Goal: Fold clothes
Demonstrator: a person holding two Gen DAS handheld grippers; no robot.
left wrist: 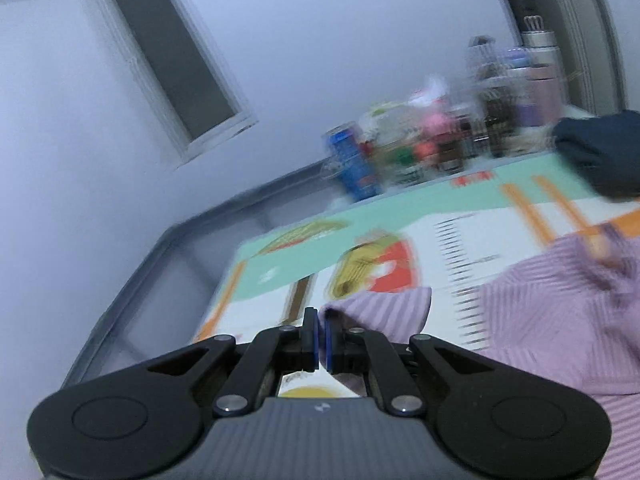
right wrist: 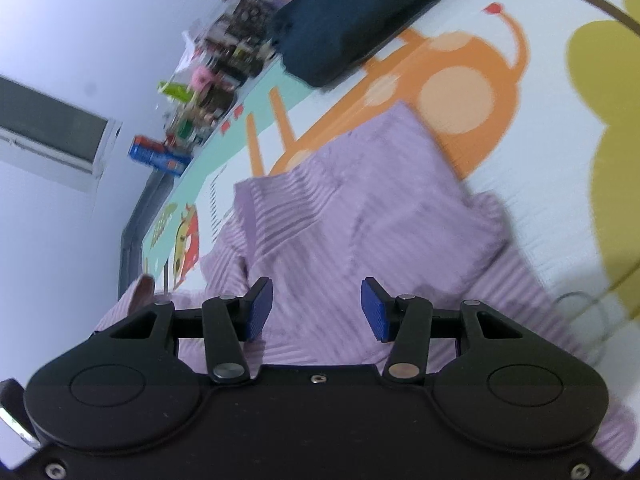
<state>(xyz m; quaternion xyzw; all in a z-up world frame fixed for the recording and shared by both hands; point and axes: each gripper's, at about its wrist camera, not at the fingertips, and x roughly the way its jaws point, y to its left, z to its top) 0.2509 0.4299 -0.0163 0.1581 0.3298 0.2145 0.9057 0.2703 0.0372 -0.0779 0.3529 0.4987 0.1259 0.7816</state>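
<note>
A lilac striped garment (left wrist: 560, 312) lies rumpled on a colourful cartoon play mat (left wrist: 460, 240). One corner of it runs up to my left gripper (left wrist: 321, 340), whose blue pads are pressed together on that edge. In the right wrist view the same garment (right wrist: 360, 208) spreads out under and ahead of my right gripper (right wrist: 316, 308). That gripper is open, hovering just above the cloth with nothing between its fingers. The frames are motion-blurred.
A folded navy garment (left wrist: 600, 152) (right wrist: 352, 20) rests further back on the mat (right wrist: 560, 160). Several bottles and jars (left wrist: 420, 148) (right wrist: 216, 80) and a blue can (left wrist: 354, 164) line the wall side. A grey raised border (left wrist: 160, 260) edges the mat.
</note>
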